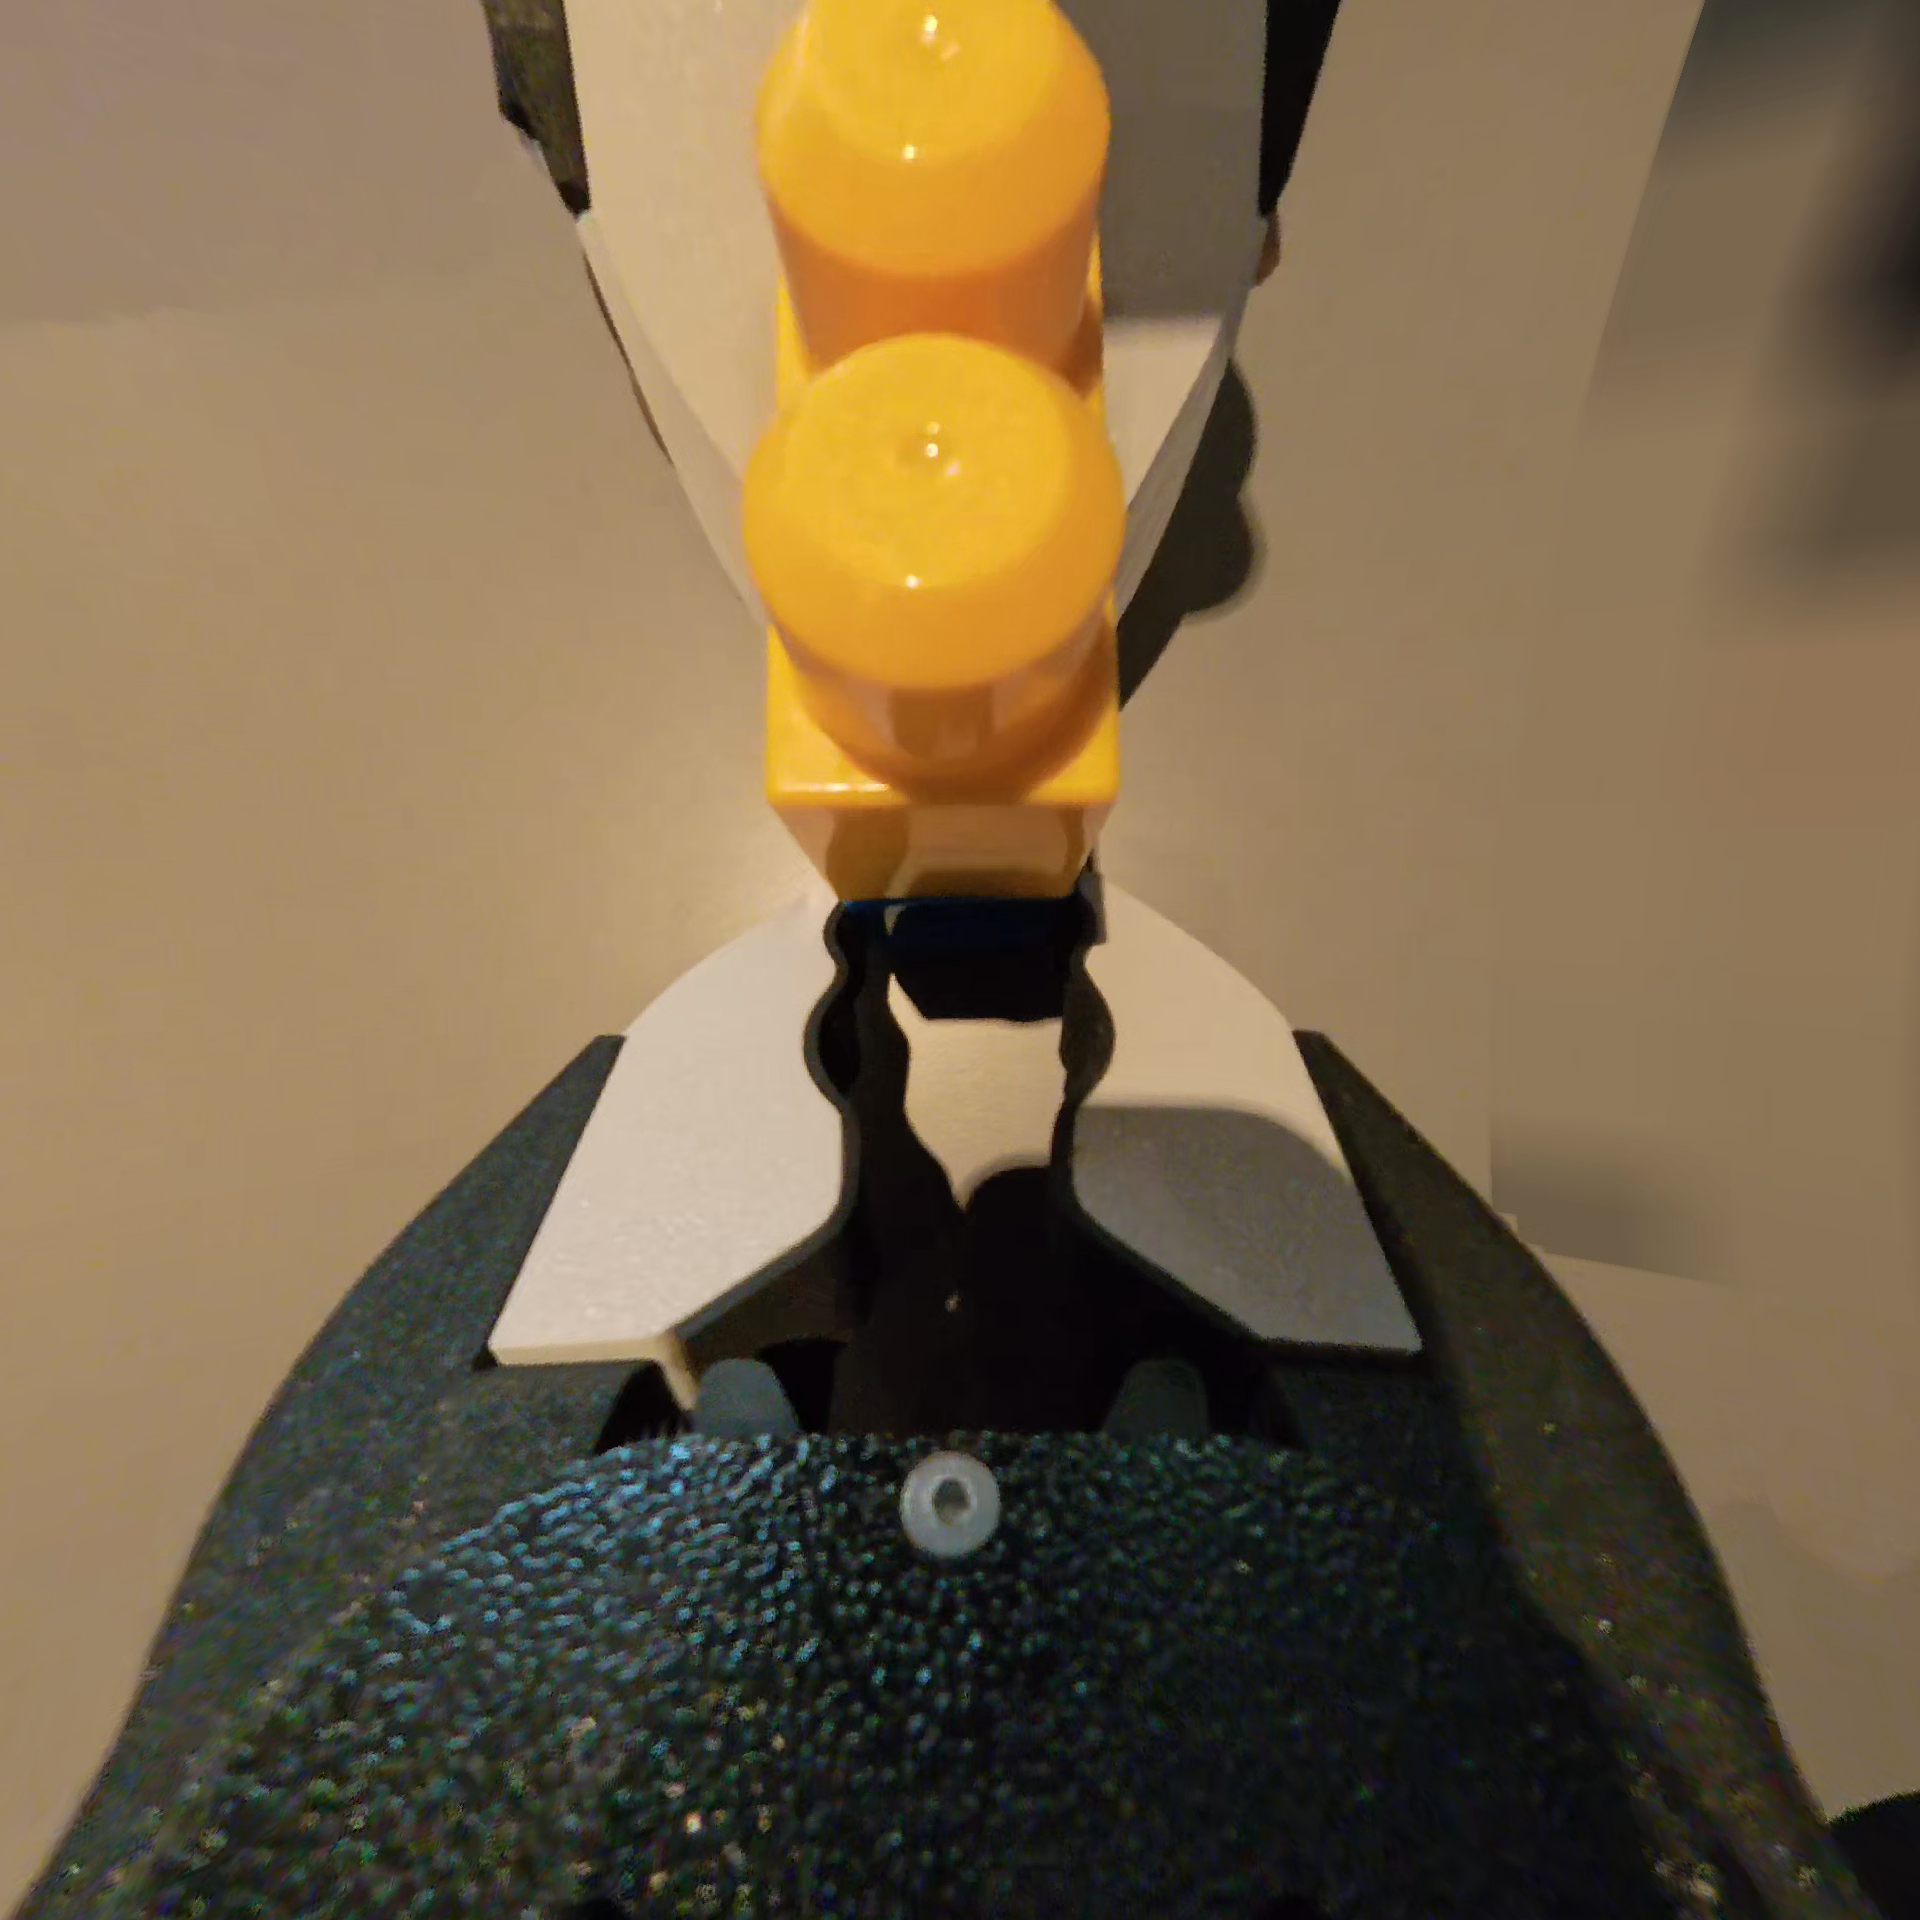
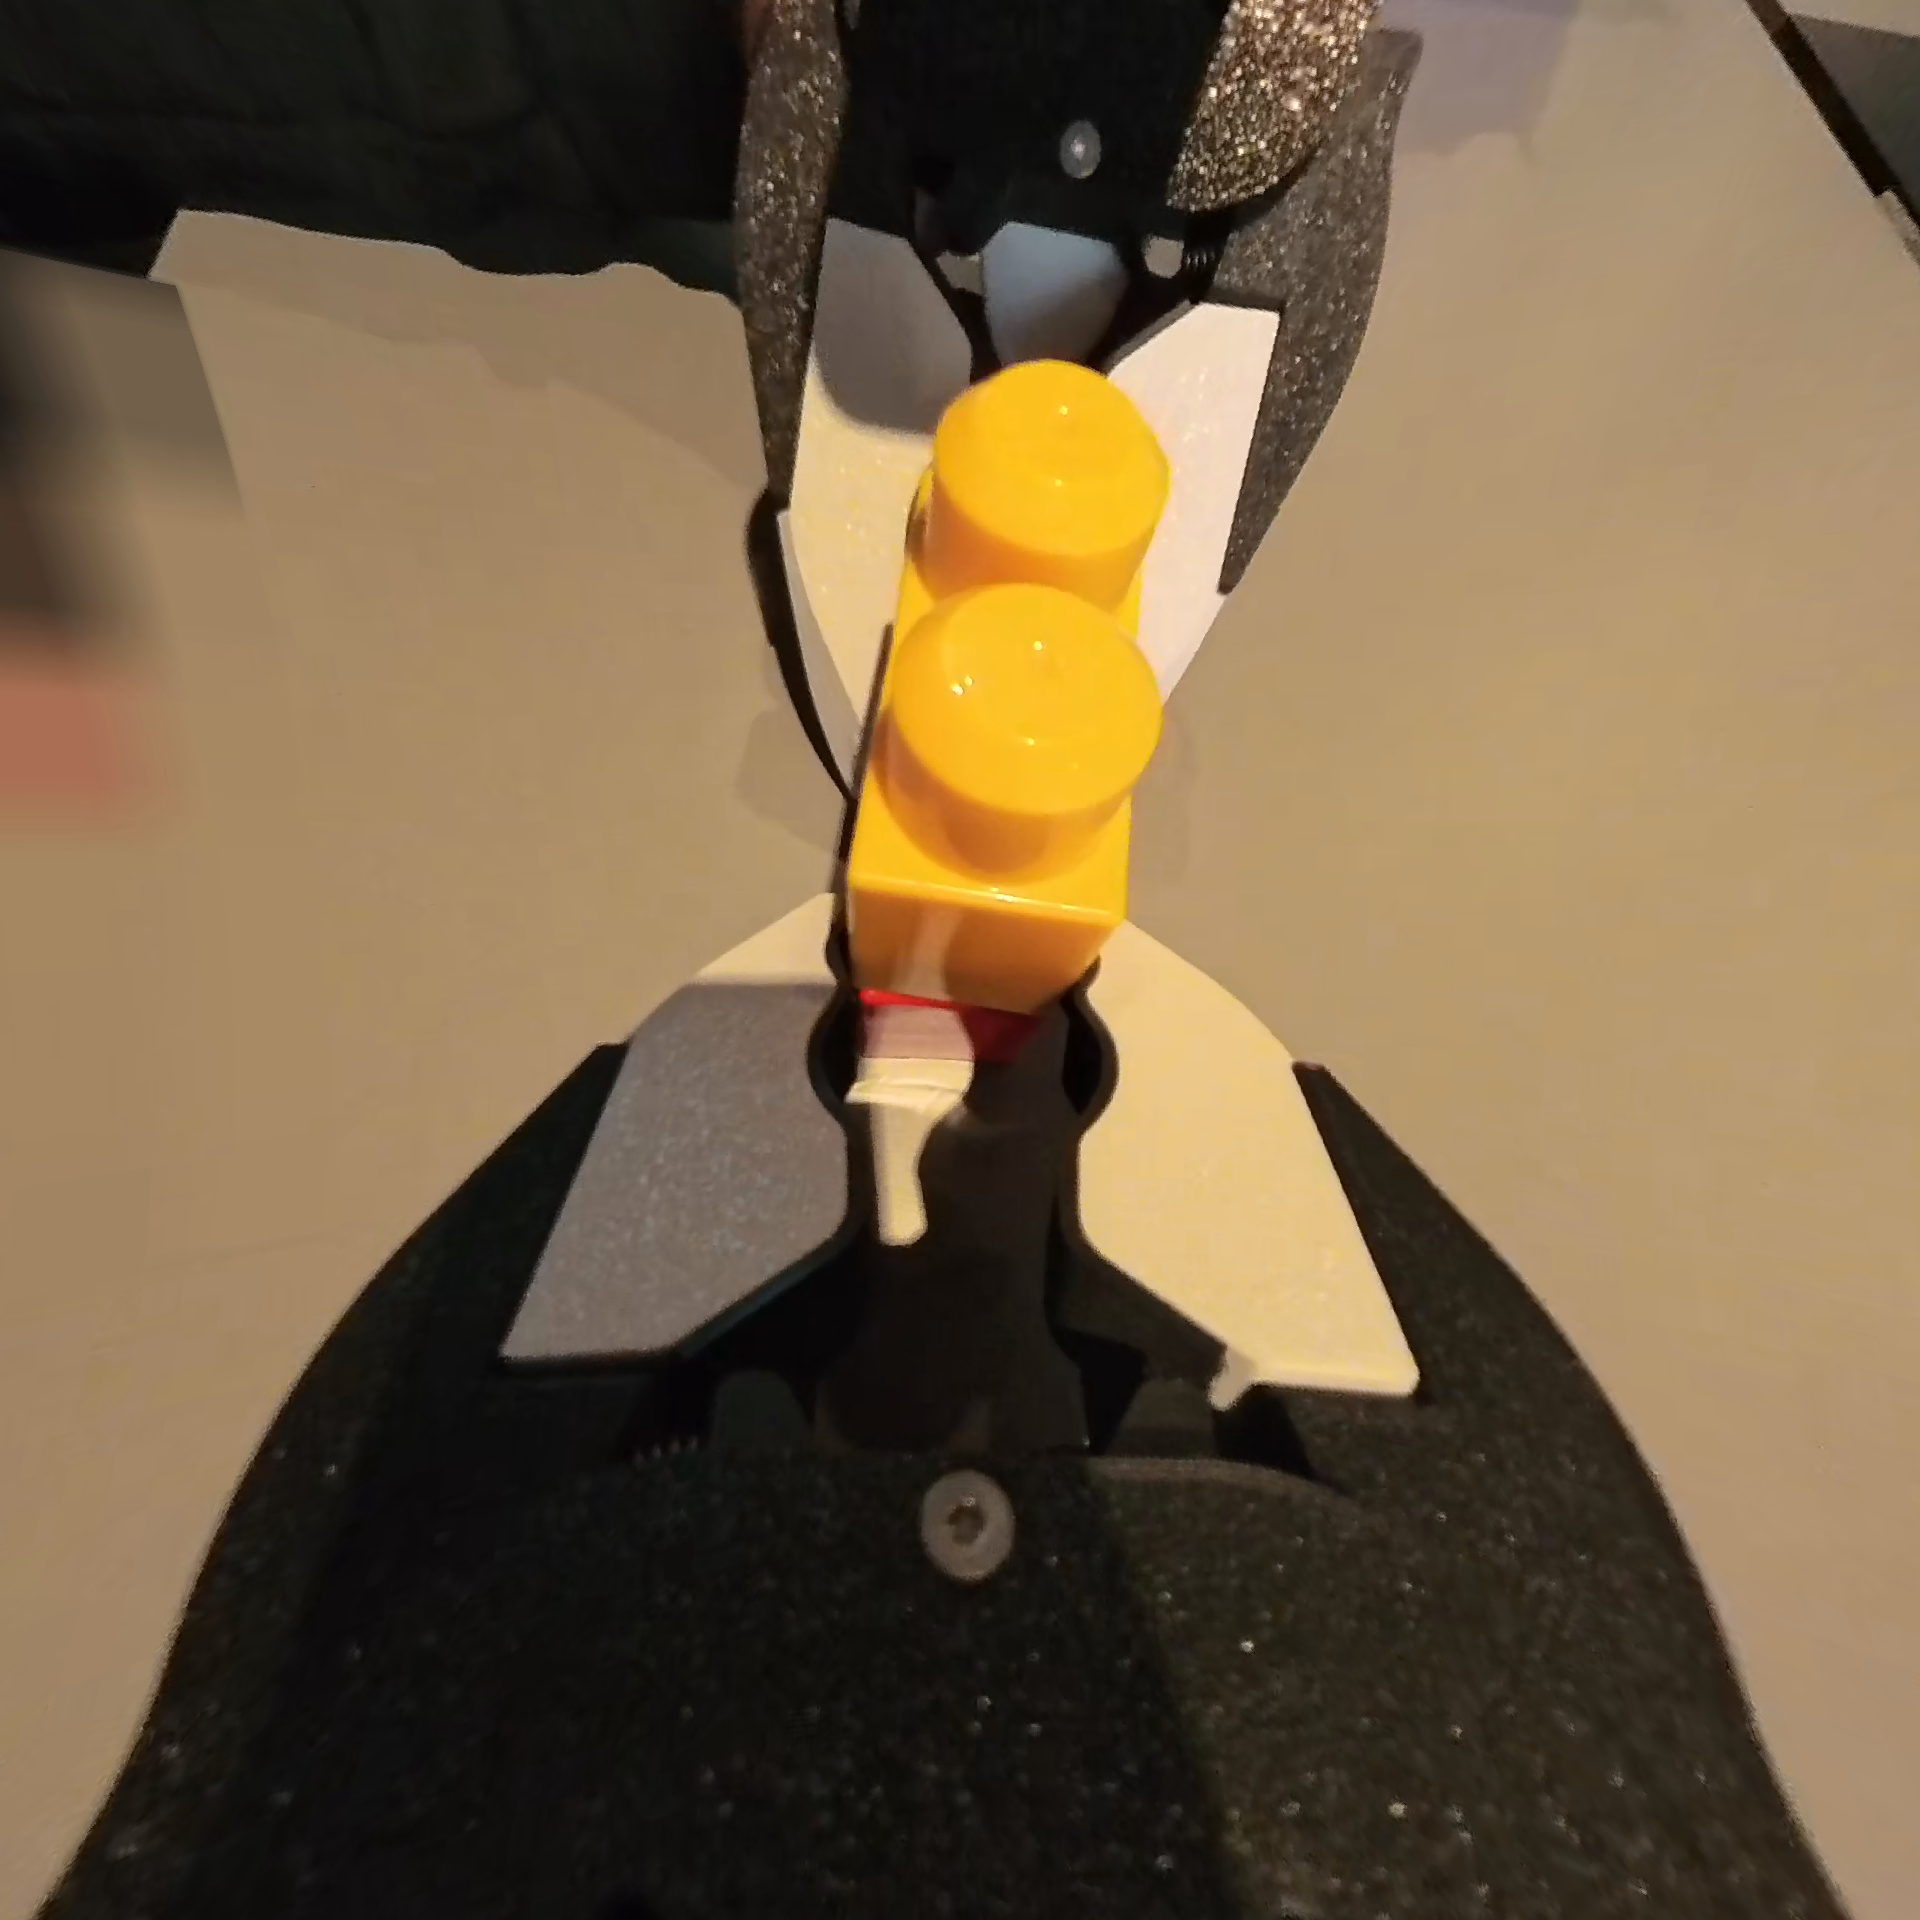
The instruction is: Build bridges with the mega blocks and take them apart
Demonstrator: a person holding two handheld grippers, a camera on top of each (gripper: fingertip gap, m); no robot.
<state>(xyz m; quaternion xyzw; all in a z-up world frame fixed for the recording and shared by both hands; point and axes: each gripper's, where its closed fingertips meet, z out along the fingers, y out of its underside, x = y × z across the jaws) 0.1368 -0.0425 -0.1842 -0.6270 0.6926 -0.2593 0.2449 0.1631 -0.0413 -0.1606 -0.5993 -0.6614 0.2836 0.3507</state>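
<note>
The left gripper (image 1: 961, 883) has its jaws clamped on one end of a yellow two-stud mega block (image 1: 935, 540), with a blue block (image 1: 966, 920) just visible beneath it. The right gripper (image 2: 961, 977) faces it, jaws clamped on the opposite end of the same yellow block above a red block (image 2: 992, 1029). The assembly sits between both grippers above the beige table (image 2: 416, 831).
</note>
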